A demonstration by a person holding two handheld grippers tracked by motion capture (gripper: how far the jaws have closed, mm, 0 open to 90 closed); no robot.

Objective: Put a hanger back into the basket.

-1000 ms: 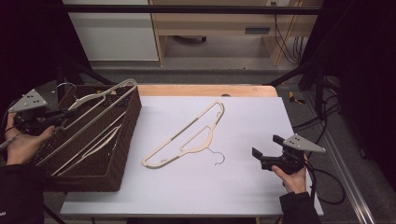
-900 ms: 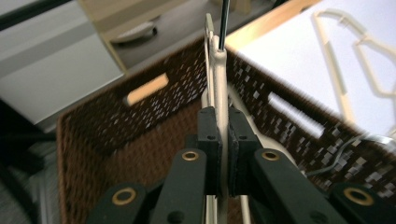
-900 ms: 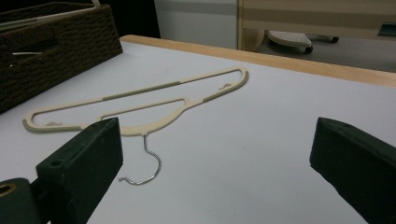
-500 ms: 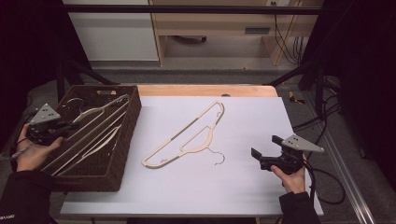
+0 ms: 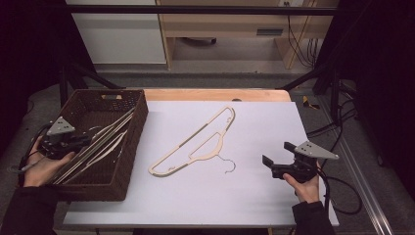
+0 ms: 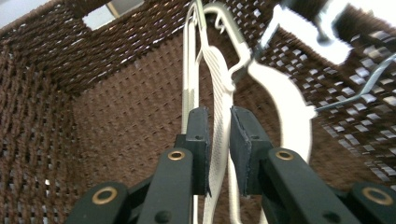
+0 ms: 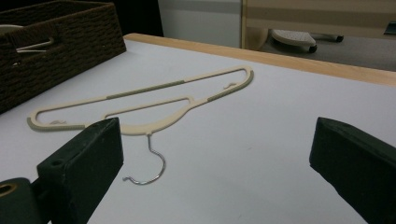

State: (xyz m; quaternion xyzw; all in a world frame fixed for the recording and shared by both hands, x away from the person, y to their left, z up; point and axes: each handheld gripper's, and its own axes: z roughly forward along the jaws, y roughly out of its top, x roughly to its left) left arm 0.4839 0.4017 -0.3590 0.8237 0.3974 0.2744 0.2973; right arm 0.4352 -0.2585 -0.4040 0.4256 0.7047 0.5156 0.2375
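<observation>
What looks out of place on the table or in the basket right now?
Nothing looks damaged. One cream hanger lies alone, flat and diagonal on the white table, outside the wicker basket that holds the other hangers. Those lie crisscrossed, and the left claw has one between its jaws, which have just been opening.

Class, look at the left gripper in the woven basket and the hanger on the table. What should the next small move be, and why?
Probably open the left gripper fully and lift it clear. Its jaws have just been opening around a cream plastic hanger that already lies inside the dark brown woven basket. The right gripper waits open by the cream hanger on the white table.
</observation>
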